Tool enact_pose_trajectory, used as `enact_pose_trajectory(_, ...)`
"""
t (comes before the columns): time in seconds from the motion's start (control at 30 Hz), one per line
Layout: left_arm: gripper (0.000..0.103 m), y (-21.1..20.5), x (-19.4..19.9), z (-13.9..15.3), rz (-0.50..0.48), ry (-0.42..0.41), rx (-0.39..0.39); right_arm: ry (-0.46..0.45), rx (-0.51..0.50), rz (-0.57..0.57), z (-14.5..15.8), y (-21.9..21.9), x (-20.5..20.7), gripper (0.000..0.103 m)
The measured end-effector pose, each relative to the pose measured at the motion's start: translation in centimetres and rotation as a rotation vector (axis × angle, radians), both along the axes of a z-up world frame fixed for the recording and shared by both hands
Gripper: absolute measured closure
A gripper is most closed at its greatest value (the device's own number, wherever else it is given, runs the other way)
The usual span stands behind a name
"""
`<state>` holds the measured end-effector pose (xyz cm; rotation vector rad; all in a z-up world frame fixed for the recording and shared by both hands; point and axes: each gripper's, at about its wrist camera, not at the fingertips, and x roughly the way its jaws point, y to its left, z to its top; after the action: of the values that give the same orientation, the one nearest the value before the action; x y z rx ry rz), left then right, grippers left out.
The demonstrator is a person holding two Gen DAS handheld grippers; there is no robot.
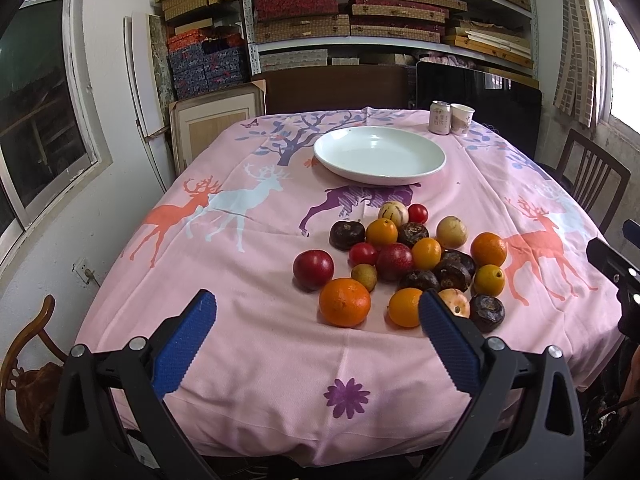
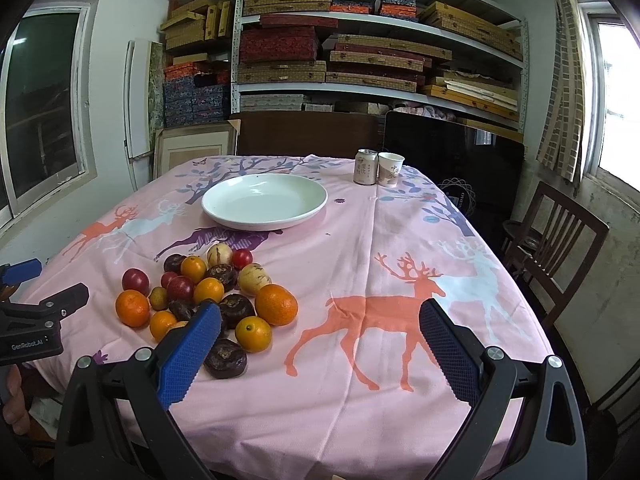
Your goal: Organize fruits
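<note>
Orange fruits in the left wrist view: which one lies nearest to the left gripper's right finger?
The small orange fruit at the pile's near edge; the right finger partly covers it.

We count one white plate (image 1: 379, 154), one drink can (image 1: 440, 118) and one paper cup (image 1: 462, 119). Near the plate, we count two large oranges (image 1: 345, 302).

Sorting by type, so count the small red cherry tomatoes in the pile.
2. One cherry tomato sits at the heap's far edge, nearest the plate; the other lies mid-heap, leftward. Others could be hidden behind fruit.
</note>
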<state>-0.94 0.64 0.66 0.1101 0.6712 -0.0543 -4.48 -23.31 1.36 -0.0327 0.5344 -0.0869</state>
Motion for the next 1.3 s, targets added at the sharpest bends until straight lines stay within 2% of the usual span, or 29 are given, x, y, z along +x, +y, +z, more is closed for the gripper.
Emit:
enact_pose_trajectory(1.0, 0.004, -0.5, 0.3, -0.8, -0.004, 0.016, 0.013, 0.009, 0.007, 0.027, -0.4, 0.3, 0.0, 0.003)
enact_pose_trajectory(1.3, 0.004, -0.5, 0.4, -1.9, -0.007, 0.031, 0.019, 0.013, 0.01, 0.025, -0.6, 0.2, 0.1, 0.003)
